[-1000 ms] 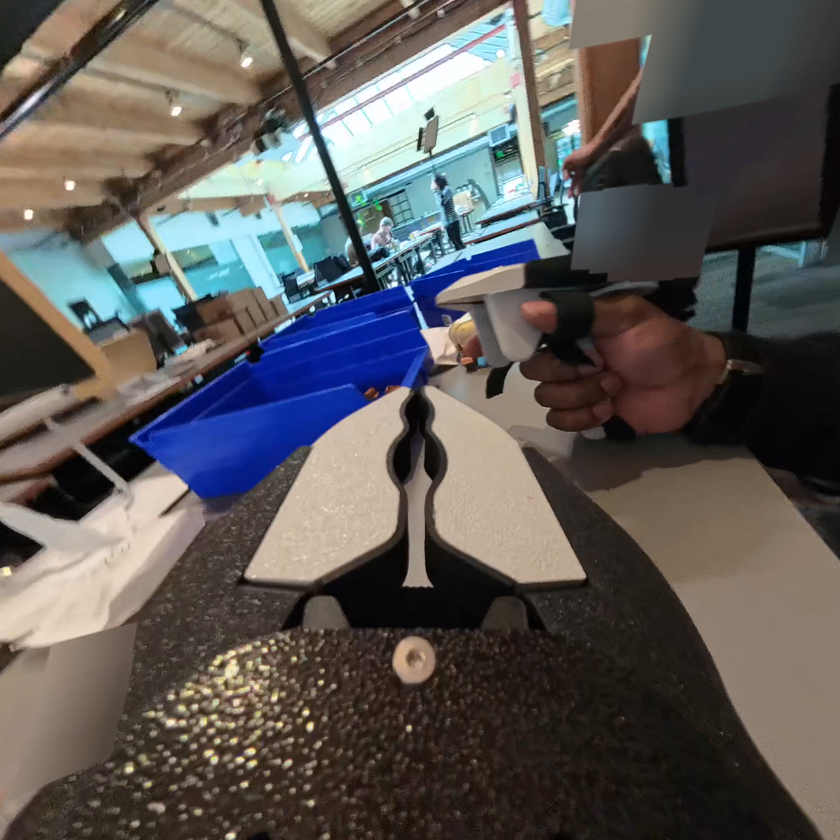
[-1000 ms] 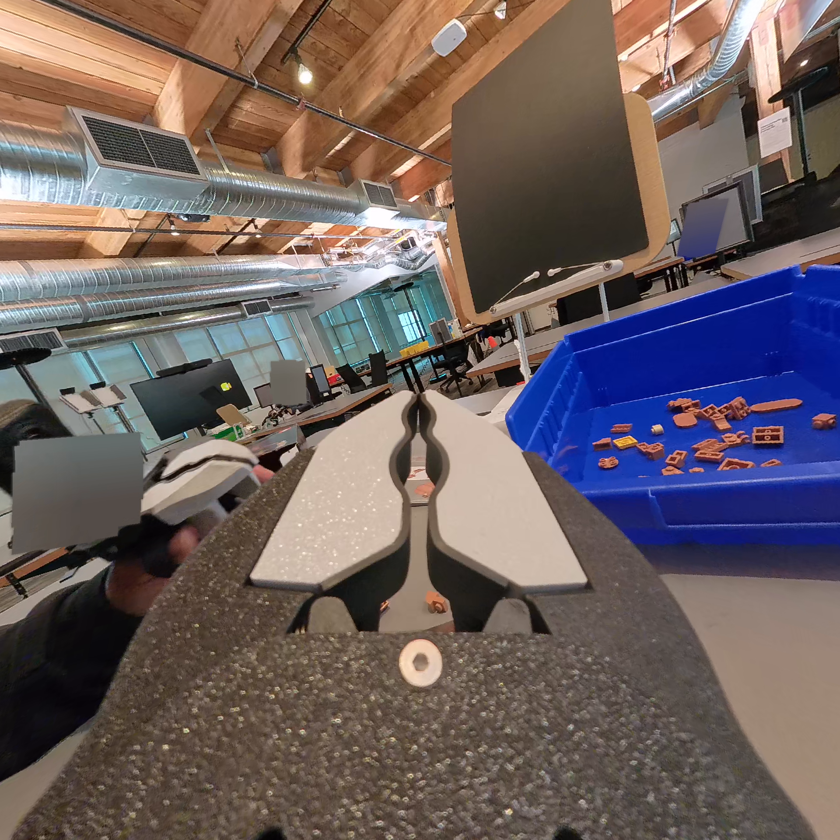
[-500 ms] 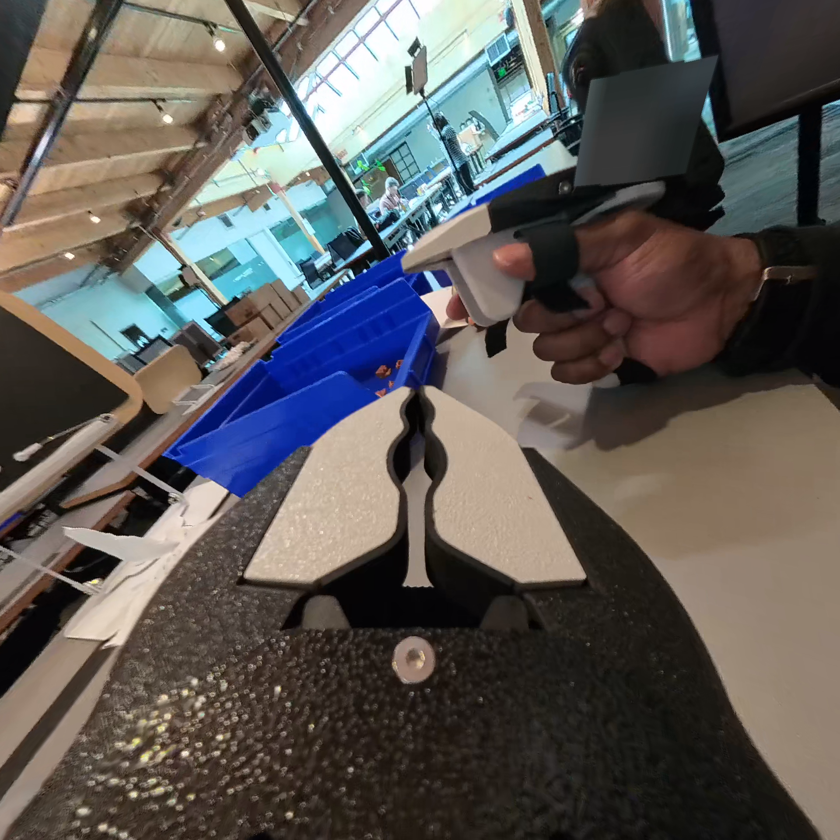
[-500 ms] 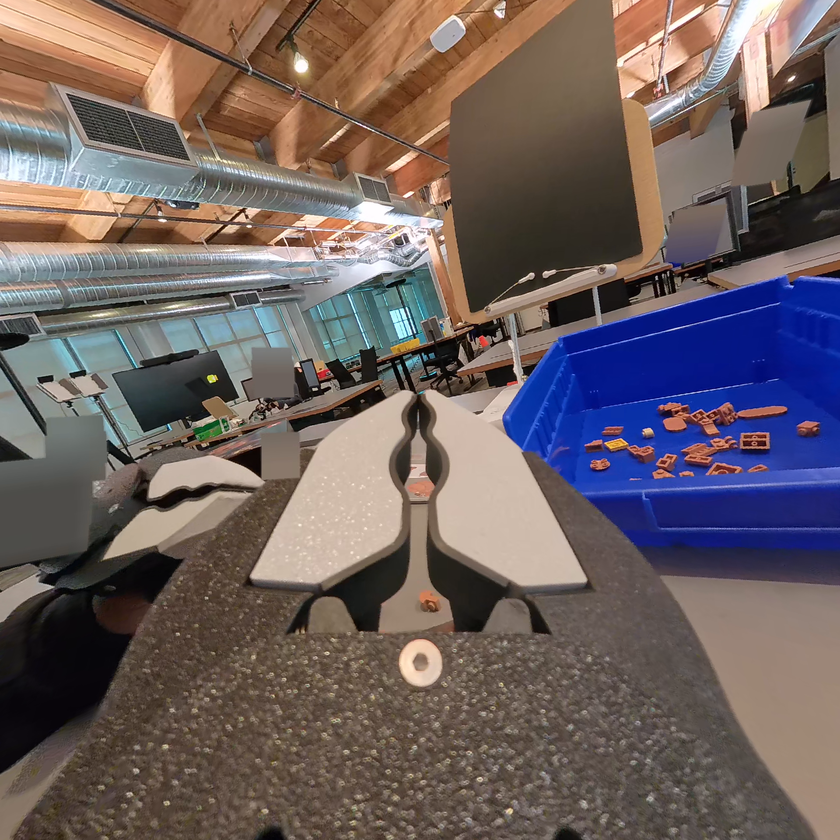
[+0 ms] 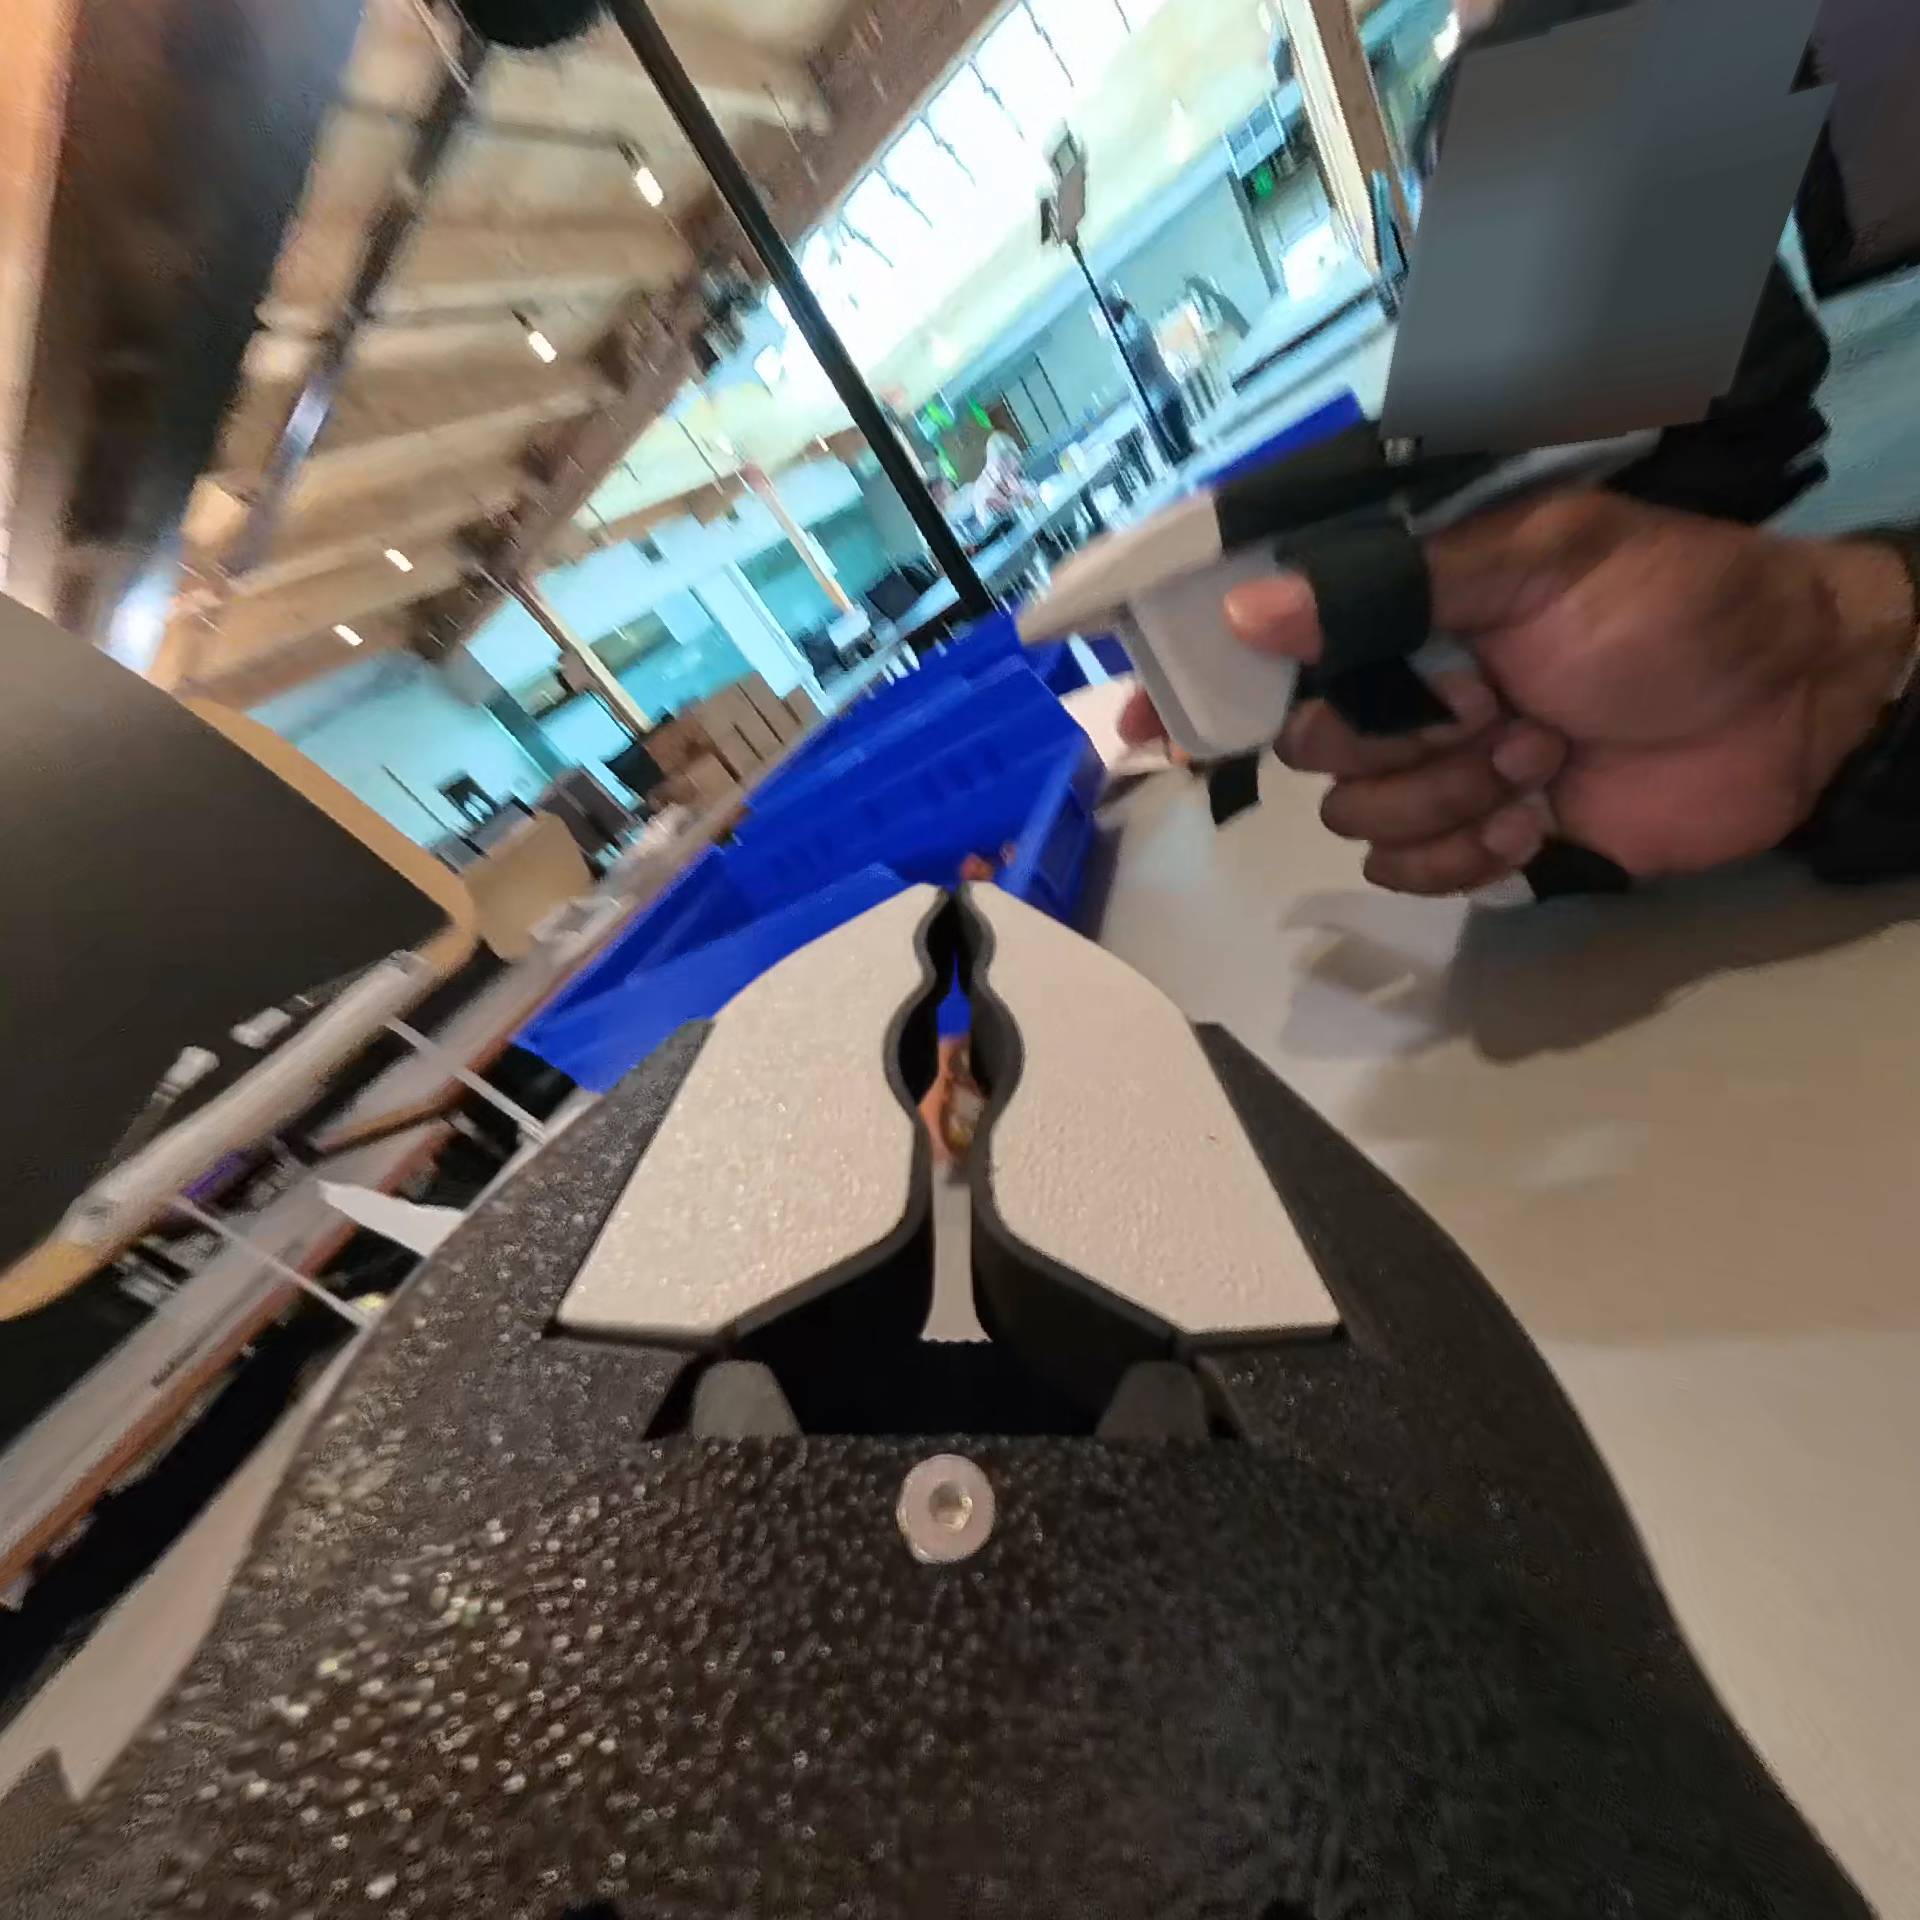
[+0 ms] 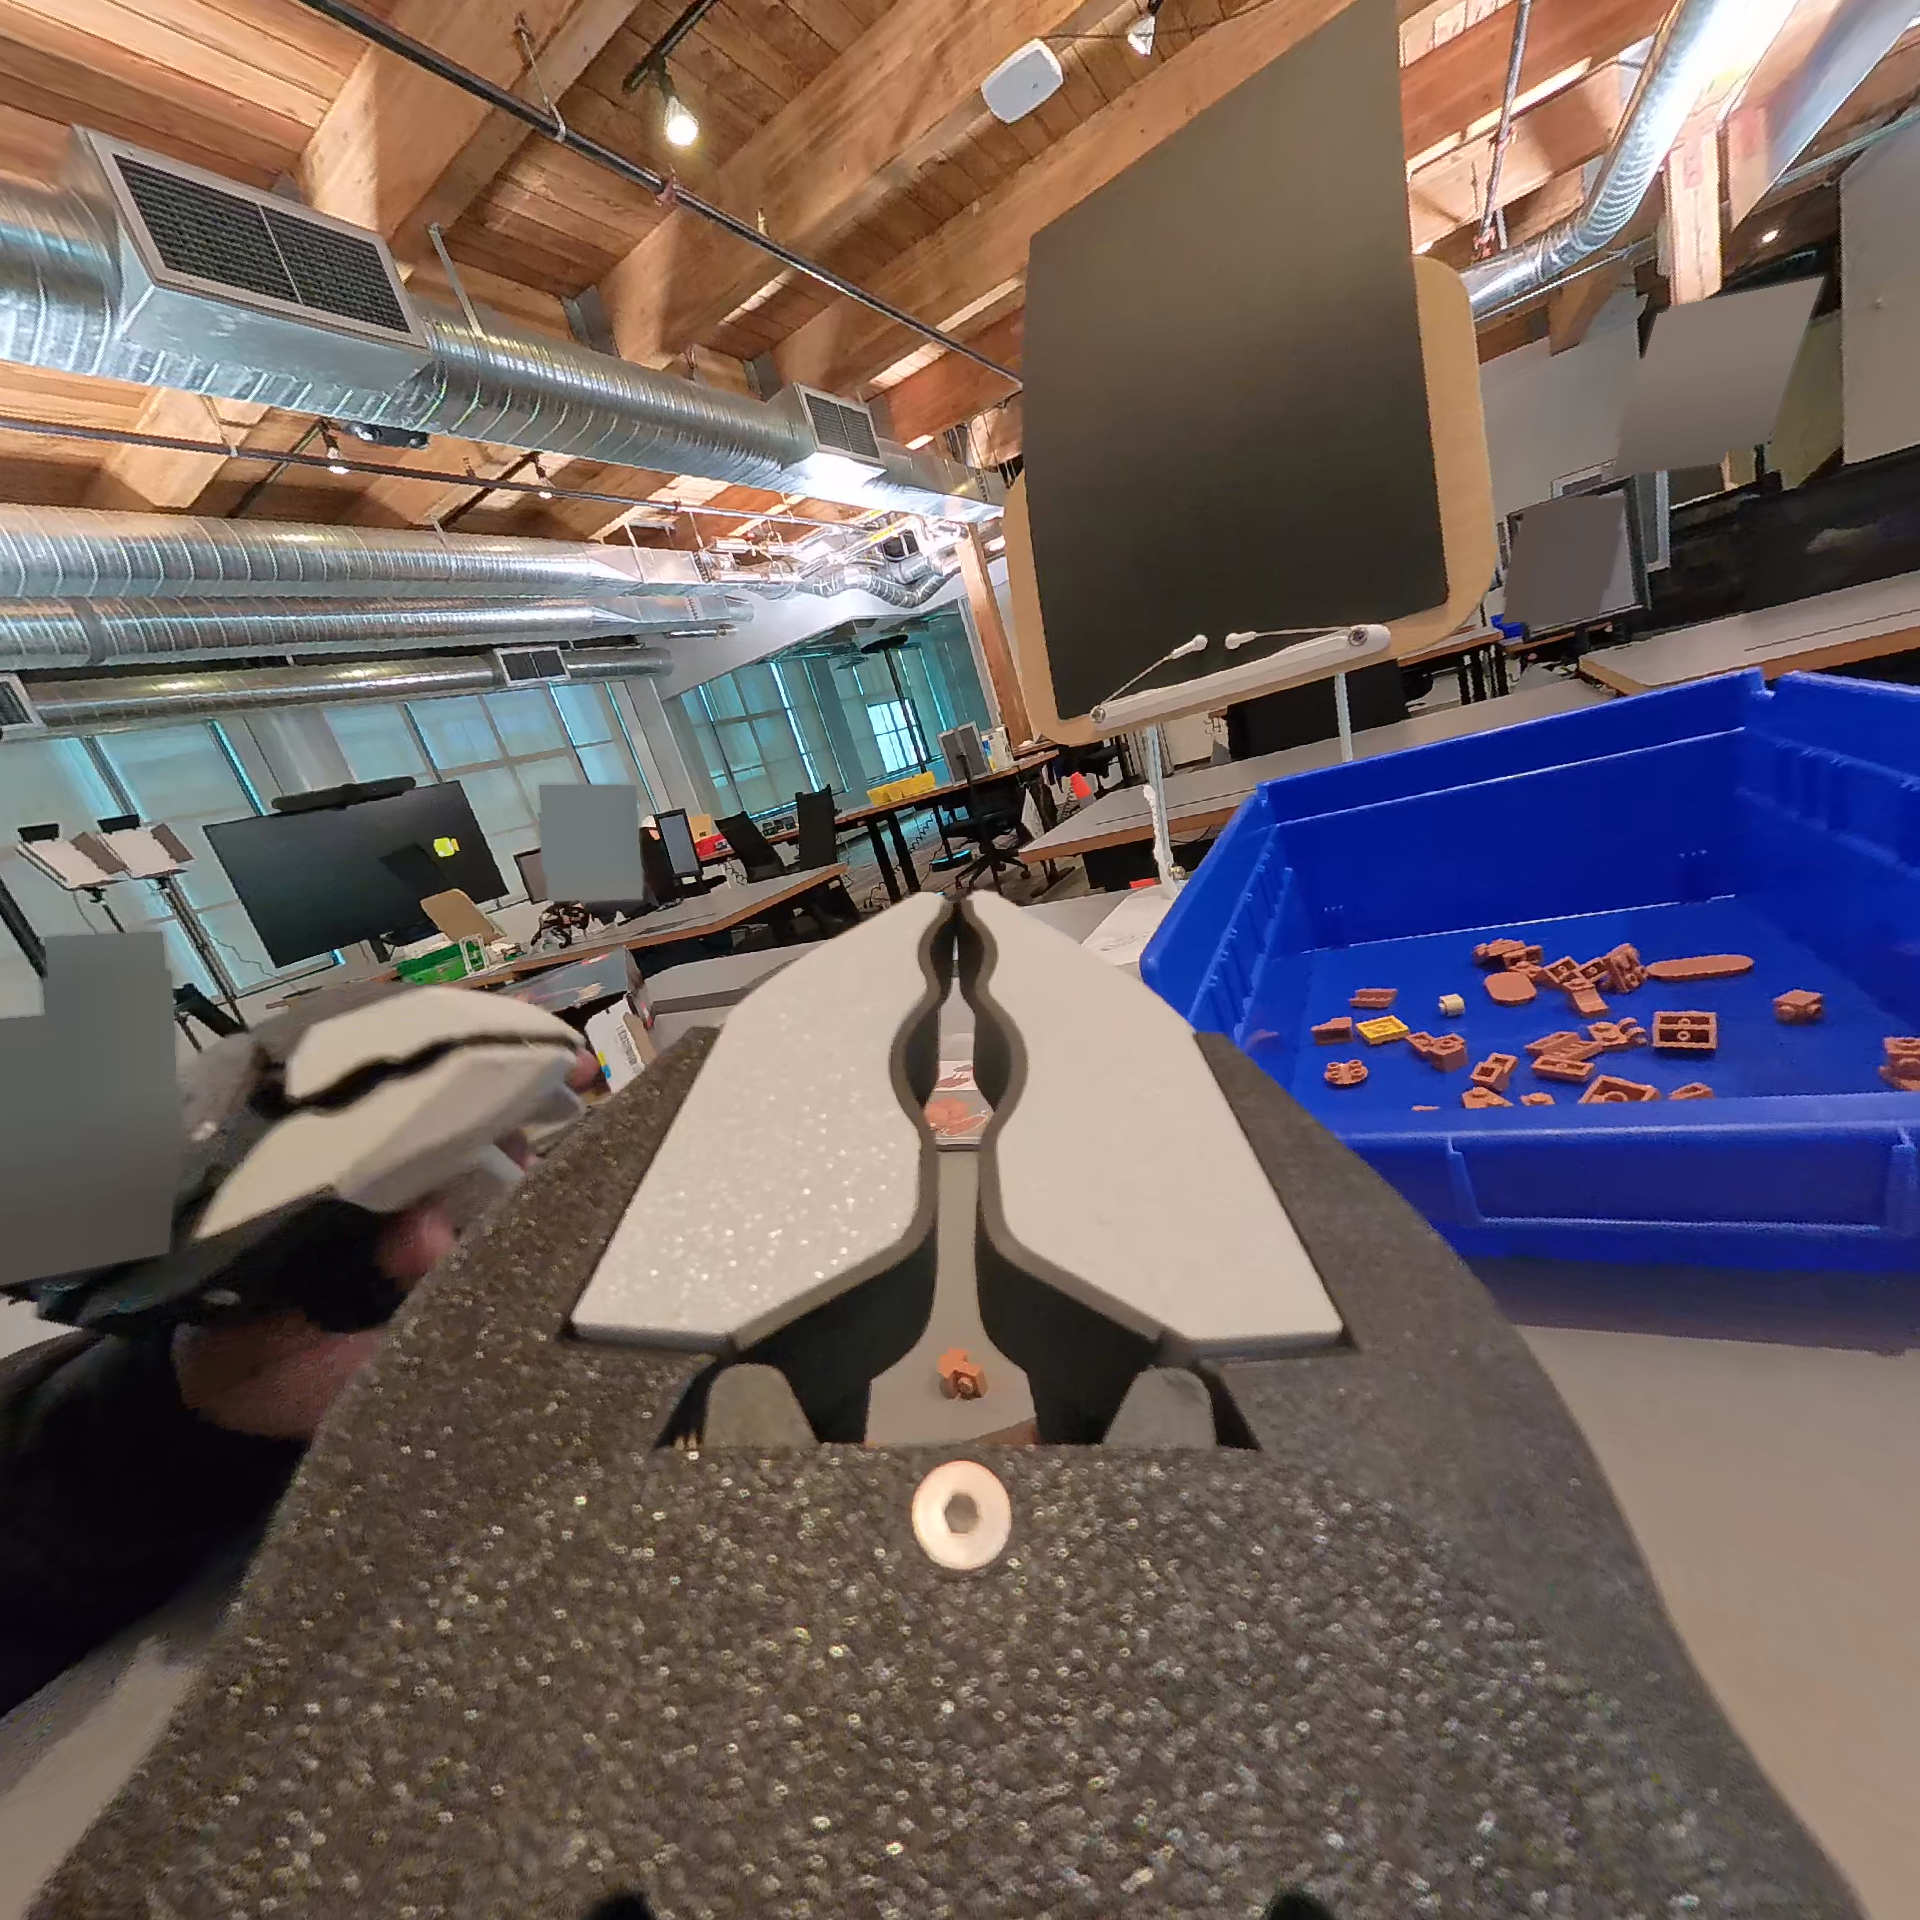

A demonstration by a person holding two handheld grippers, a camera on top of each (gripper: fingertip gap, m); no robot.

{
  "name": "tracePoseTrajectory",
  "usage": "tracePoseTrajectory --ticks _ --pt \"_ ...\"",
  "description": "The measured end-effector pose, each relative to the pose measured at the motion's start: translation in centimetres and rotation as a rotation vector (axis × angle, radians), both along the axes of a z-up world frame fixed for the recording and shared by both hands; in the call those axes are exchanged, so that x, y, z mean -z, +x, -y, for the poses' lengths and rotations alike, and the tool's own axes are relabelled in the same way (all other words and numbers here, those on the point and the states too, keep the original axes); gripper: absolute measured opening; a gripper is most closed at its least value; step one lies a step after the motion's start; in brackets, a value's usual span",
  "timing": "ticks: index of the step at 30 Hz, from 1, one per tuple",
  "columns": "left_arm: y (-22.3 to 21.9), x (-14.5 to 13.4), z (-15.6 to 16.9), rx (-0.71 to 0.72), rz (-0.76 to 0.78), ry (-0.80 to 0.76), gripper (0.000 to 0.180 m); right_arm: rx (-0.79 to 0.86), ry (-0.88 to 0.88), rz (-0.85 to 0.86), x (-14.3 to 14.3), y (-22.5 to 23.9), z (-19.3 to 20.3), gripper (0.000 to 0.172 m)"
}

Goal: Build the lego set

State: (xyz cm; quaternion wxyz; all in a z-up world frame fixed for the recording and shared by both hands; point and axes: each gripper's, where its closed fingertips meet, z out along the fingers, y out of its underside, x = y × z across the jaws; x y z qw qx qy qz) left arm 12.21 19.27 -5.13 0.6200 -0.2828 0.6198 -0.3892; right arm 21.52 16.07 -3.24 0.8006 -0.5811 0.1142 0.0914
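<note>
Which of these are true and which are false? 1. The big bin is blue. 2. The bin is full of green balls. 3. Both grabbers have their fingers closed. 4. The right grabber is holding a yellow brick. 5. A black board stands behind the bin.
1. True: the bin is blue.
2. False: the bin holds many small brown bricks and one yellow brick; there are no green balls.
3. True: the left gripper and the right gripper both have their fingertips together.
4. False: the right gripper holds nothing; the yellow brick lies in the bin.
5. True: a black board stands on a stand behind the bin.
</note>
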Motion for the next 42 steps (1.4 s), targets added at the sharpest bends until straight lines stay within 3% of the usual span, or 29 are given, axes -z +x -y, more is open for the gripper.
tracePoseTrajectory --ticks 2,5,8,10,19,22,23,26,35,37,38,39,42 --pt "-0.3 -1.0 -0.4 -0.029 0.041 0.002 0.000 0.004 -0.002 0.005 0.0 0.0 0.0 0.000" --pt "0.9 1.9 -2.2 -0.082 -0.116 -0.071 0.000 0.008 -0.002 0.011 0.0 -0.1 0.0 0.000" --pt "0.1 -0.4 -2.4 -0.082 0.007 -0.103 0.000 0.015 0.000 0.016 -0.1 0.0 0.0 0.000" --pt "0.6 0.6 -3.5 -0.101 -0.081 -0.191 0.000 0.016 0.000 0.017 -0.1 0.0 0.0 0.000" --pt "0.7 1.0 -3.9 -0.102 -0.082 -0.279 0.000 0.023 -0.004 0.022 0.0 0.0 0.0 0.000" --pt "0.9 1.1 -4.8 -0.144 -0.110 -0.419 0.001 0.030 -0.011 0.013 0.1 0.2 0.0 0.000" --pt "0.9 1.1 -5.4 -0.182 -0.121 -0.471 0.018 0.027 -0.017 0.005 0.1 0.2 0.0 0.000" --pt "0.4 0.6 -5.4 -0.224 -0.143 -0.541 0.028 0.015 -0.033 -0.018 0.2 -0.1 0.1 0.001" --pt "-0.9 -0.8 -4.6 -0.226 -0.162 -0.638 0.039 0.099 -0.094 -0.080 1.0 0.0 0.9 0.029" --pt "-0.8 -0.5 -4.5 -0.215 -0.182 -0.657 0.033 0.104 -0.132 -0.075 1.1 -0.1 0.9 0.038" --pt "-0.9 -0.7 -4.4 -0.210 -0.183 -0.652 0.020 0.103 -0.150 -0.062 0.9 -0.2 0.9 0.039" --pt "-1.0 -1.1 -4.3 -0.196 -0.178 -0.640 0.000 0.105 -0.162 -0.047 0.6 -0.2 1.0 0.037" --pt "-1.1 -2.1 -3.3 -0.116 -0.201 -0.665 0.000 0.116 -0.178 -0.009 0.0 -0.3 1.6 0.000"
